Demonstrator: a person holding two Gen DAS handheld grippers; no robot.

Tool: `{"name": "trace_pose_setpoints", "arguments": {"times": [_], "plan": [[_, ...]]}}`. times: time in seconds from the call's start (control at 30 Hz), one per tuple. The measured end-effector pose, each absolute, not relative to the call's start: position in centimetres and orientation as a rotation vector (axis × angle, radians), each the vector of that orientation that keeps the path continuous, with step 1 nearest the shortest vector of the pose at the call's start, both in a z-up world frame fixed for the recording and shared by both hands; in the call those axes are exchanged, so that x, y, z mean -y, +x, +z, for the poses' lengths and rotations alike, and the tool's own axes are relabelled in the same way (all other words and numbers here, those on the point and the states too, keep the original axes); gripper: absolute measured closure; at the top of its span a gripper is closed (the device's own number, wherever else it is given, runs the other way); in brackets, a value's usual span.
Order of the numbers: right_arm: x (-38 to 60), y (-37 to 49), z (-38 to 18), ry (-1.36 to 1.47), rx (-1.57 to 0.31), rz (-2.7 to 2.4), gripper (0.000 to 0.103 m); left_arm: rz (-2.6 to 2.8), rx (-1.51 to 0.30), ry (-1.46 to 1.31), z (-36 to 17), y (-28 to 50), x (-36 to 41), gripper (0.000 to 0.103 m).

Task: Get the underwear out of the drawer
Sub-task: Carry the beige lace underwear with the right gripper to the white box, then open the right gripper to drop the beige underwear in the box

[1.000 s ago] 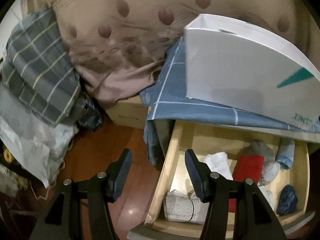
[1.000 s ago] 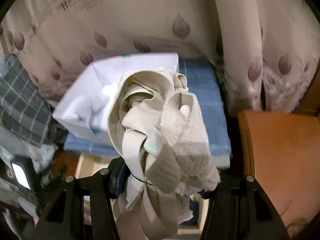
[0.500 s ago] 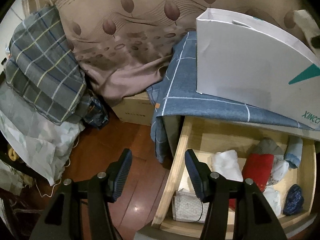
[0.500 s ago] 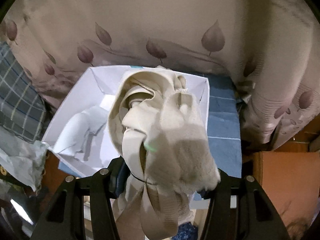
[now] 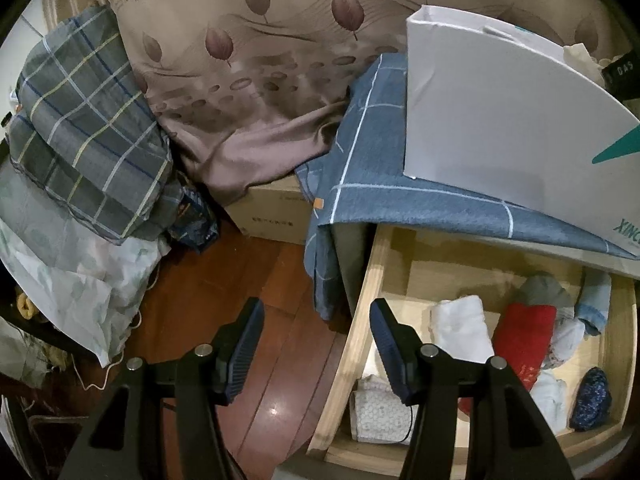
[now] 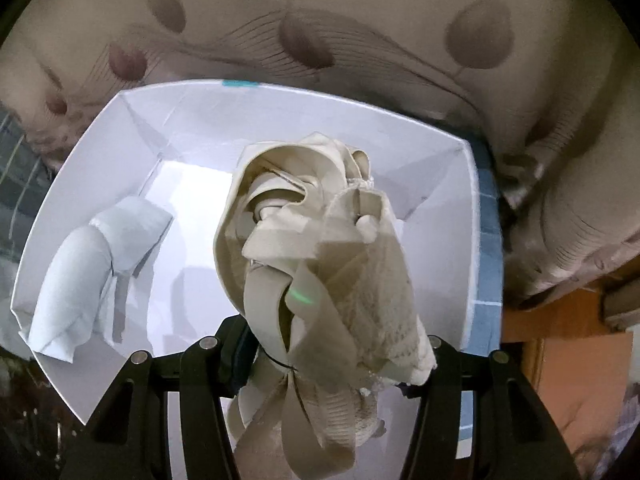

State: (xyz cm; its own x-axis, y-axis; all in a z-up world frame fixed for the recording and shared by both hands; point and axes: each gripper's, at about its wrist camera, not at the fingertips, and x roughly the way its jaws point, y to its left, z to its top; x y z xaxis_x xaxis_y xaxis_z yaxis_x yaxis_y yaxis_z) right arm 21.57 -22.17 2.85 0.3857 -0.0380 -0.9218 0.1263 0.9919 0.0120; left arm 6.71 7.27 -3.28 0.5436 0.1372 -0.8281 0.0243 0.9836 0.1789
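The right gripper (image 6: pixel 320 340) is clamping a bundled beige lace undergarment (image 6: pixel 316 264) over the open white paper bag (image 6: pixel 280 108). Only the right wrist view is showing the bag's inside, where a folded pale-blue cloth (image 6: pixel 88 276) is lying. The left gripper (image 5: pixel 316 344) is hanging with its jaws apart and nothing between them; only its view is showing the pulled-out light wooden drawer (image 5: pixel 356 328), with a rolled red garment (image 5: pixel 524 340) and a white one (image 5: pixel 460 328) inside.
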Motion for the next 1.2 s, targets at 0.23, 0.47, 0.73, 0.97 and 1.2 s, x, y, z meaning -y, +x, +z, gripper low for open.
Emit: {"name": "trace_pose_setpoints", "arguments": {"times": [0.23, 0.47, 0.73, 0.97, 1.2], "plan": [[20.4, 21.8, 1.9, -0.057, -1.190, -0.123, 0.050, 0.066, -0.998, 0.178, -3.4, 6.8, -7.4, 0.047], [20.3, 21.7, 1.9, -0.074, -1.190, -0.114, 0.050, 0.063, -0.996, 0.194, -3.5, 6.7, -7.2, 0.047], [20.1, 21.8, 1.4, -0.091, -1.196, -0.127, 0.046, 0.059, -1.011, 0.193, -3.7, 6.8, -7.2, 0.047], [20.0, 21.4, 3.2, -0.076, -1.157, -0.118, 0.041, 0.056, -1.018, 0.196, -3.8, 6.8, -7.3, 0.047], [20.9, 17.8, 7.0, 0.010, -1.129, -0.047, 0.041, 0.037, -1.044, 0.178, -4.0, 6.8, -7.5, 0.047]]}}
